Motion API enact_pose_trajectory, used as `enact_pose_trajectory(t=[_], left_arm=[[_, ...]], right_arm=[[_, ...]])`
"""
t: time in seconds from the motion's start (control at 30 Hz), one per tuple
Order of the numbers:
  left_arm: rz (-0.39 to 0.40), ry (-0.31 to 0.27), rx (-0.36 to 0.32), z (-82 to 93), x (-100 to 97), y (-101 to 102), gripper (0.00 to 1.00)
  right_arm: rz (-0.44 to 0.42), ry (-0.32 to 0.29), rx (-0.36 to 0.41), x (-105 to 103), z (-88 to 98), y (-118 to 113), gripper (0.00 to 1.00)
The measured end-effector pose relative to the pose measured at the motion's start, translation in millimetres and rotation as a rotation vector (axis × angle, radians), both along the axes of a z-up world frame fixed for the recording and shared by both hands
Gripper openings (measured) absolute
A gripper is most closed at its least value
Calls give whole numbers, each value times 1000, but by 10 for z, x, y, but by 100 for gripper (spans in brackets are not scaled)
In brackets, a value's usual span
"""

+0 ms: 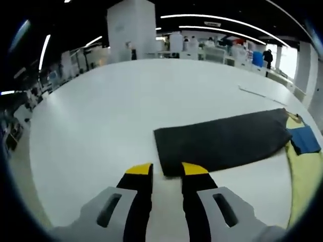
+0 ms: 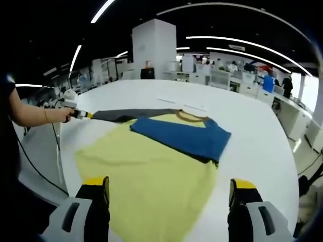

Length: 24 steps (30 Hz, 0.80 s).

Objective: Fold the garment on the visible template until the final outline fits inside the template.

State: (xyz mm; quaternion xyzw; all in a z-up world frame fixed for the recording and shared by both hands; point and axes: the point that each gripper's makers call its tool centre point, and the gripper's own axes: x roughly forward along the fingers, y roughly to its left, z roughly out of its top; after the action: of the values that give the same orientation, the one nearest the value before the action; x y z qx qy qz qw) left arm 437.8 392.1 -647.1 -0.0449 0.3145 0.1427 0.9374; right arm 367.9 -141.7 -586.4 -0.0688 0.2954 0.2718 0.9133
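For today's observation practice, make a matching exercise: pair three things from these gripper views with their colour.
Things:
1. garment body
2. folded-over sleeve
3. flat template sheet

Colours:
A. dark grey
B. blue
C. yellow

Pairs: 1-C, 2-B, 3-A

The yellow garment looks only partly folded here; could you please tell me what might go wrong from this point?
1. The blue sleeve lies folded across the yellow garment; dragging the fabric could pull it back open.
2. The right gripper hovers wide open above the near hem, so it may pinch one layer or miss the edge.
3. The left gripper sits at the corner of the dark grey sheet, so tugging there could shift it.
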Motion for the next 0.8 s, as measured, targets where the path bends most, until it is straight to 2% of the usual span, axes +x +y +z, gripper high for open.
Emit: enact_pose_trajectory(t=[0.07, 0.23, 0.27, 0.3, 0.37, 0.4, 0.43, 0.73, 0.77, 0.8], left_arm=[[14, -13, -24, -2, -2, -24, 20], [13, -14, -3, -2, -8, -44, 16], [58, -27, -54, -25, -13, -51, 16], [66, -25, -68, -41, -19, -45, 16], [65, -14, -51, -77, -27, -17, 15], [83, -42, -61, -60, -13, 0, 16], [87, -40, -77, -68, -23, -9, 15], [109, -33, -50, -75, -10, 28, 10], [172, -55, -99, -76, -14, 24, 9], [186, -62, -135, -79, -15, 1, 5]], right_arm=[[-5, -1, -1, 2, 4, -10, 98], [-4, 4, -11, -18, -7, -24, 97], [-6, 5, -16, -21, -11, -33, 97], [-7, 4, -20, -23, -12, -38, 97], [-8, 1, -17, -32, -3, -36, 97], [-9, 1, -14, -35, -1, -36, 97], [-10, 1, -14, -38, -1, -40, 97], [-9, 15, -34, -81, -57, -59, 96], [-8, 15, -39, -84, -59, -61, 96], [-5, 14, -48, -86, -59, -67, 96]])
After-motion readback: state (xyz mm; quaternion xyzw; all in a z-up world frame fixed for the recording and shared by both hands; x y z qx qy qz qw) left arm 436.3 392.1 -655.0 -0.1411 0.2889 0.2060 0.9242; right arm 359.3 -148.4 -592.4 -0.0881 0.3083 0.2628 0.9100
